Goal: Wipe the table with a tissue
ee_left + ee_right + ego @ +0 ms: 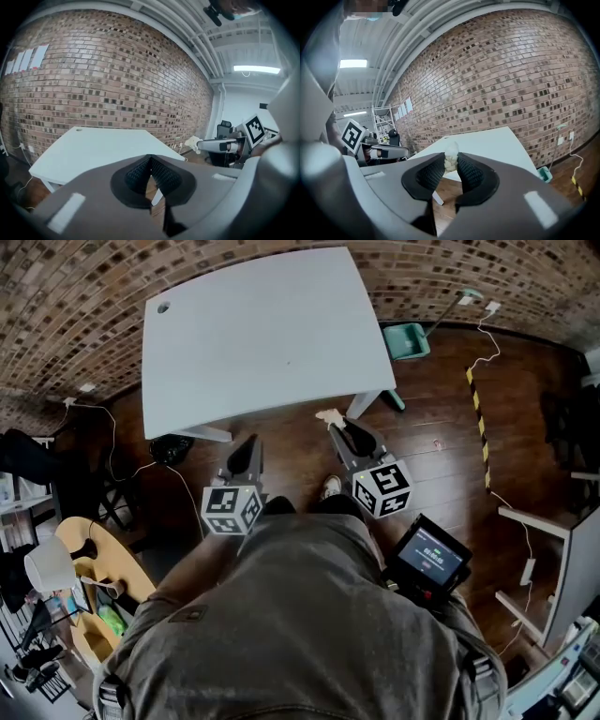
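A white table (262,334) stands ahead of me against the brick wall; its top looks bare. My right gripper (331,421) hovers just off the table's near right corner, shut on a small crumpled white tissue (327,415). In the right gripper view the tissue (451,157) is pinched between the dark ribbed pads (471,173), with the table (487,143) beyond. My left gripper (249,444) hangs lower, in front of the table's near edge, jaws shut with nothing between them. The left gripper view shows the table (98,147) and the tissue (193,141) at the right gripper's tip.
A teal dustpan (406,339) lies on the wood floor right of the table. Cables run along the floor at left (112,442) and right (486,343). A round wooden side table (94,587) with a lamp sits at my left; a handheld screen (429,559) hangs at my right hip.
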`<state>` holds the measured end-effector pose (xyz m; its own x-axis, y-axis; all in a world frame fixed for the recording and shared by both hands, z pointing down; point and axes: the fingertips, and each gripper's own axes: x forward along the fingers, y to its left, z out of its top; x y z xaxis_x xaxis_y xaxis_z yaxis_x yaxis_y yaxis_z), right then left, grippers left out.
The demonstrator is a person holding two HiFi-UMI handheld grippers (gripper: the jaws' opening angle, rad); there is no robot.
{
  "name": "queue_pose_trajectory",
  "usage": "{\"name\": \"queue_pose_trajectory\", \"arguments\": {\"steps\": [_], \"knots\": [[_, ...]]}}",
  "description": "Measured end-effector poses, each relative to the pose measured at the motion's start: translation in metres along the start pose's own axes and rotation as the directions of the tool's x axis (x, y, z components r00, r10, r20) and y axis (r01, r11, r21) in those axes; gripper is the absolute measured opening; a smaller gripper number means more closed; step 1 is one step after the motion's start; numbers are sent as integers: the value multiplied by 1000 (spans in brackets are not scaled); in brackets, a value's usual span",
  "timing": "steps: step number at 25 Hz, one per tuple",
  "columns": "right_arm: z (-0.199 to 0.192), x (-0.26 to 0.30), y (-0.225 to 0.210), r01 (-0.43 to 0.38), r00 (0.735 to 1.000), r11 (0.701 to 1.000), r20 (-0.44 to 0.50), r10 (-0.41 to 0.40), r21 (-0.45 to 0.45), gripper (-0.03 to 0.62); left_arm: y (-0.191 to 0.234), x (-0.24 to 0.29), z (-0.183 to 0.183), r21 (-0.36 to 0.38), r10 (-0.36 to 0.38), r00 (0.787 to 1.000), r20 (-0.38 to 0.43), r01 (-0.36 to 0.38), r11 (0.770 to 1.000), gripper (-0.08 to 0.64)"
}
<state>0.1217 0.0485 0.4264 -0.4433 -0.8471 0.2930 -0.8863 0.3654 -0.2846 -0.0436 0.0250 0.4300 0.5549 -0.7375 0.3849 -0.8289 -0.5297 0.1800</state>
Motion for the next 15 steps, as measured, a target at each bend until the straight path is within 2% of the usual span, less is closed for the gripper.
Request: {"name": "queue_pose_trajectory", "arguments": {"steps": [8, 15], "knots": [[-4, 30, -28, -2, 999, 1000, -33, 2, 1, 94, 13, 25, 6, -16, 26, 1000, -11, -26, 1000, 2], [-1, 71, -40, 92, 993, 996, -79, -93, -17, 94, 55, 62, 12, -56, -44, 999, -23, 42, 998, 2]]}}
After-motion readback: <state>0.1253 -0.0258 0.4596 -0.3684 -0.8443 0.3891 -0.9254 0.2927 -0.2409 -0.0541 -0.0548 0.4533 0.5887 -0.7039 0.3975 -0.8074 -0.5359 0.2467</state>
